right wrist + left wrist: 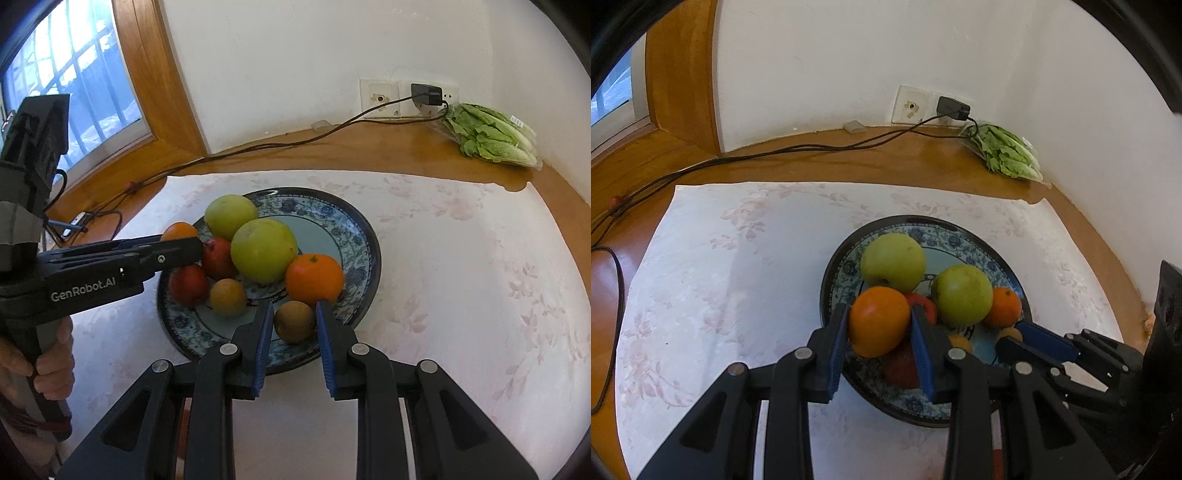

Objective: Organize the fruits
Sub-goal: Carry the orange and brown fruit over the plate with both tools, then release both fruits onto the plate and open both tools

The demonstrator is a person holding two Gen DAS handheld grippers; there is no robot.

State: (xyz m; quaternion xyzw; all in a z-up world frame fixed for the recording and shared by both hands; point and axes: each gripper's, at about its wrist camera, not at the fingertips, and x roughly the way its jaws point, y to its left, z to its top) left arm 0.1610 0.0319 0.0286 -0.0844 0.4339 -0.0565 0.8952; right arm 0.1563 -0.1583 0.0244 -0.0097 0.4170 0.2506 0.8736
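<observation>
A blue patterned plate point(846, 266) point(354, 229) on a white cloth holds two green apples point(893, 261) point(263, 249), two oranges, red fruits point(189, 285) and small brown fruits point(227, 296). My left gripper point(879, 328) point(192, 251) is shut on an orange point(878, 320) point(178, 232) at the plate's left side. My right gripper point(294, 319) point(1015, 334) stands with its jaws around a small brown fruit point(294, 320) at the plate's near edge, beside the second orange point(314, 278) point(1002, 307); a thin gap shows on each side of the fruit.
The white floral cloth point(720, 277) point(461, 258) covers a wooden table. A bag of lettuce point(1008, 153) point(491, 134) lies in the back right corner. A charger point(953, 108) is plugged into the wall socket, with its cable point(775, 151) trailing left. A window point(74, 74) is at the left.
</observation>
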